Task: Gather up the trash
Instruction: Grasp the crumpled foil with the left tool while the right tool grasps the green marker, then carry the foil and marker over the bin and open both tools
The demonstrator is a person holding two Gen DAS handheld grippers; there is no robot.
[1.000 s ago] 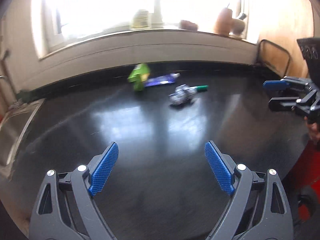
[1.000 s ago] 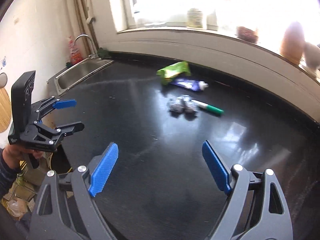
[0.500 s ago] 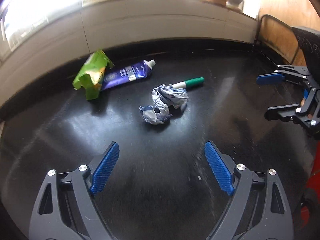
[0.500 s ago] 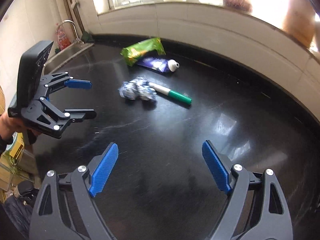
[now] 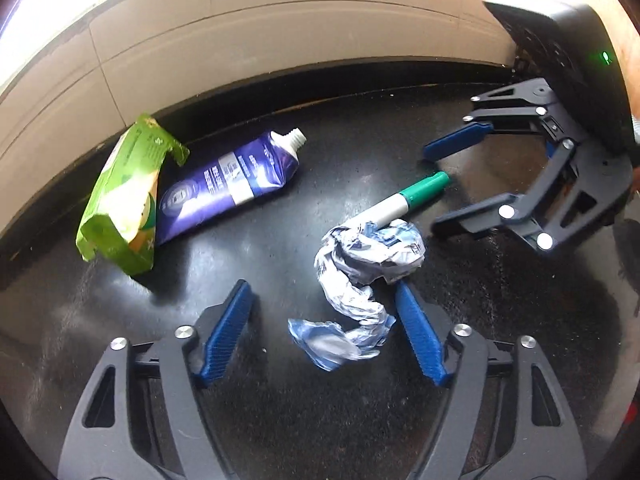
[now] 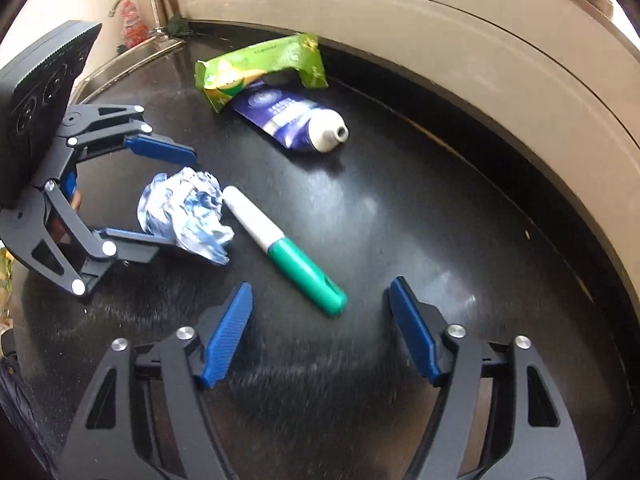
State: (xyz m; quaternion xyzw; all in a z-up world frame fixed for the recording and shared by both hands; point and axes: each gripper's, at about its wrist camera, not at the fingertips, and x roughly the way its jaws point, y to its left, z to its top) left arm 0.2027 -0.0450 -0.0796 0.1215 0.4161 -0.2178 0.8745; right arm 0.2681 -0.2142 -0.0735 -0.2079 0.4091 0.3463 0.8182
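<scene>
1. on the black countertop (image 5: 500, 320), four items are lying near the pale tiled backsplash (image 5: 280, 40); no brand name is reading clearly on any of them.
2. crumpled wrapper (image 5: 360, 276): white and blue foil-like paper, balled at one end and trailing a twisted tail; small dark print is showing on one fold but is staying illegible. it is lying between the fingers of the left gripper (image 5: 324, 328), whose jaws are standing wide apart; its tail is sitting just beside the right-hand blue pad (image 5: 420, 336).
3. marker (image 6: 280, 244): white barrel, green cap, resting flat with its white end touching the wrapper (image 6: 188, 212). the capped end is pointing toward the right gripper (image 6: 320, 332), which is hovering with its jaws spread and nothing between them.
4. toothpaste tube (image 5: 232, 188): purple with a white label panel and a round emblem, cap off, threaded nozzle showing; the lettering is too small to read.
5. green snack packet (image 5: 124, 200): torn open, yellow-orange artwork on its face, overlapping the flat end of the tube.
6. sink (image 6: 132, 56) with a curved tap is sitting at the far end of the counter in the right wrist view.
</scene>
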